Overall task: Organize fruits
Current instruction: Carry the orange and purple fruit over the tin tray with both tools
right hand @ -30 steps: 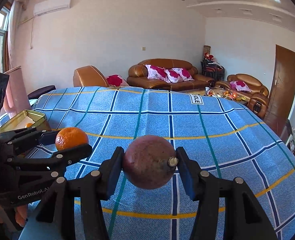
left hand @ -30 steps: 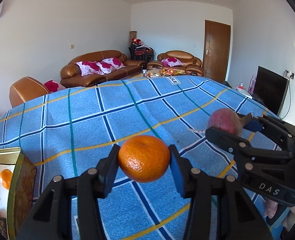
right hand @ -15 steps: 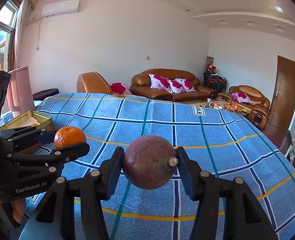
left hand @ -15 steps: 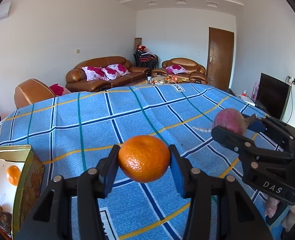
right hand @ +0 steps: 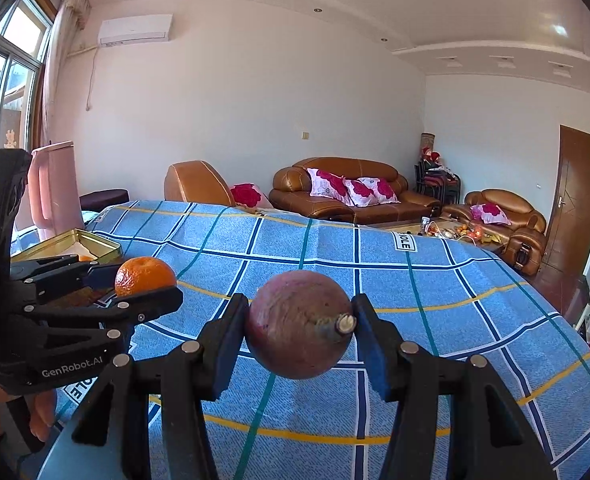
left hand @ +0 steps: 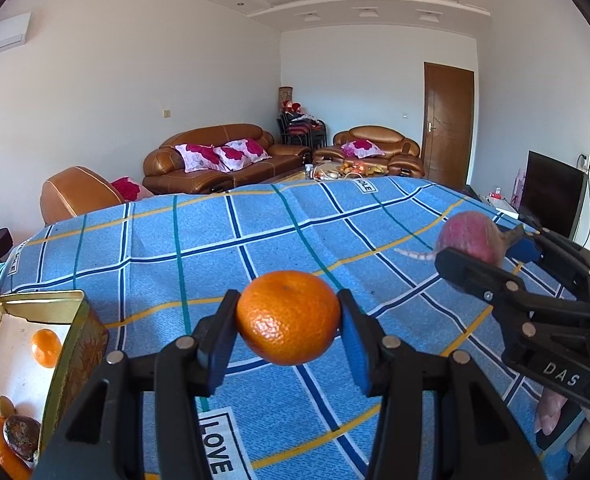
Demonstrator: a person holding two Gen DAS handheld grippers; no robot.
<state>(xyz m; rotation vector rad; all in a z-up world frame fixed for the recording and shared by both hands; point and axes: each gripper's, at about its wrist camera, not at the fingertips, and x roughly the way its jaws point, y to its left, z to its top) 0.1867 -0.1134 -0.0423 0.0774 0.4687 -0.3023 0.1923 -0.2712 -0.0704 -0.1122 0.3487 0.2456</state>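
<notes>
1. While both fruits hang above the blue checked cloth (left hand: 255, 236), the left gripper (left hand: 289, 326) clamps a round orange mandarin (left hand: 289, 318) and the right gripper (right hand: 299, 334) clamps a dull purple round fruit (right hand: 299, 324).
2. Next out, at the left, the open gold metal tin (left hand: 61, 354) already holds fruits.
3. Carry each fruit over the tin's rim, lower it inside, then release, avoiding the fruits there.
4. Farthest back stand brown leather sofas (left hand: 215, 160).

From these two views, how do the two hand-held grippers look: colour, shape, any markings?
Both are black plastic with silver rivets and blue pads on the fingers. The left gripper bears white "GenRobot.AI" lettering; the right gripper bears "DAS". Bare fingertips show beneath each; no cables visible.
</notes>
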